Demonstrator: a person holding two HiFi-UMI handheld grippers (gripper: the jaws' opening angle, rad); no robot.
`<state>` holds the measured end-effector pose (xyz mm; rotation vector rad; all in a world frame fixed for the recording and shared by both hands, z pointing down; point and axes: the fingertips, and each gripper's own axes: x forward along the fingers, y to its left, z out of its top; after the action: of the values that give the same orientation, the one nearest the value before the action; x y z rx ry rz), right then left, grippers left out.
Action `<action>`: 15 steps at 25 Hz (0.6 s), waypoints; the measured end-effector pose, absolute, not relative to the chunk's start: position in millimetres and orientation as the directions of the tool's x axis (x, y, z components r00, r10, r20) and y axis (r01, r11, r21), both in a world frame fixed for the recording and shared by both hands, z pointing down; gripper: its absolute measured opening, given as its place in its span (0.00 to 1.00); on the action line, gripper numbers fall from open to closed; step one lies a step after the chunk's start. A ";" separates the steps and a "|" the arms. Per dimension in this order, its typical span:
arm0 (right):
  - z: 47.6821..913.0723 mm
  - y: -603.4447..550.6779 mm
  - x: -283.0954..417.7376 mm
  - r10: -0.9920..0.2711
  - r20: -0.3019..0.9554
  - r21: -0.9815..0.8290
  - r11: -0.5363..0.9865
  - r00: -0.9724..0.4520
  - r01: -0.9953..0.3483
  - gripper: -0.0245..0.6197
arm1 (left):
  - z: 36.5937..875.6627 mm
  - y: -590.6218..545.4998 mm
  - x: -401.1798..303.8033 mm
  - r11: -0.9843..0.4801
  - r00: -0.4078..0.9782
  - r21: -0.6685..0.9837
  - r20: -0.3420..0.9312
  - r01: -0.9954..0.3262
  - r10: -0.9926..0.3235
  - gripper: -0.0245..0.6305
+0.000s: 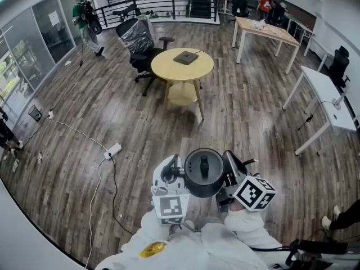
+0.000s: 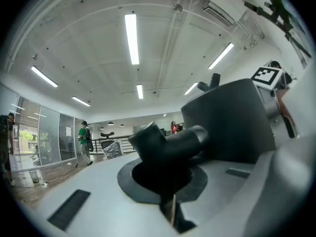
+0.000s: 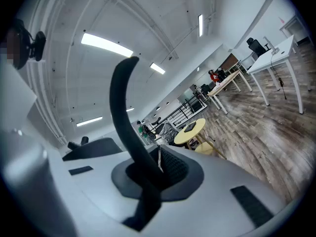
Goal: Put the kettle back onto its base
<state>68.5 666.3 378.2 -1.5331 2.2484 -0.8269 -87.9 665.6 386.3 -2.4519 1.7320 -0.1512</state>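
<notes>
In the head view a dark round kettle [image 1: 203, 172] hangs close to my body, above the wooden floor, held from both sides. My left gripper [image 1: 181, 174] is shut on the stubby black spout [image 2: 170, 143] on the kettle's left. My right gripper [image 1: 226, 177] is shut on its thin curved black handle [image 3: 125, 113]. In the left gripper view the kettle's grey body [image 2: 232, 120] fills the right, and the jaws [image 2: 167, 184] close round the spout's foot. The right gripper [image 3: 148, 179] points level across the room. A flat dark base [image 1: 185, 57] lies on the round yellow table [image 1: 169, 69], well ahead.
An office chair [image 1: 138, 38] wrapped in plastic stands behind the round table. A wooden table [image 1: 264, 31] is at the back right, a white desk [image 1: 326, 91] at the right. A power strip [image 1: 112, 149] with cables lies on the floor at the left. A person [image 1: 87, 18] walks far left.
</notes>
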 end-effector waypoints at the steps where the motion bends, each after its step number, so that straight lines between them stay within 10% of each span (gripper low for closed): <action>1: 378.4 664.3 68.6 -0.919 0.076 -0.607 0.265 -0.387 -0.749 0.07 | 386.6 663.9 -88.0 -0.329 0.333 -0.169 0.005 -0.929 -0.943 0.04; 15: 380.9 627.0 62.6 -0.913 0.068 -0.621 0.277 -0.403 -0.733 0.07 | 388.2 626.9 -93.5 -0.331 0.334 -0.180 0.013 -0.926 -0.943 0.04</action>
<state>62.6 627.0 380.9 -1.5046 2.2495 -0.8427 -93.5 626.9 388.2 -2.4479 1.7279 -0.1735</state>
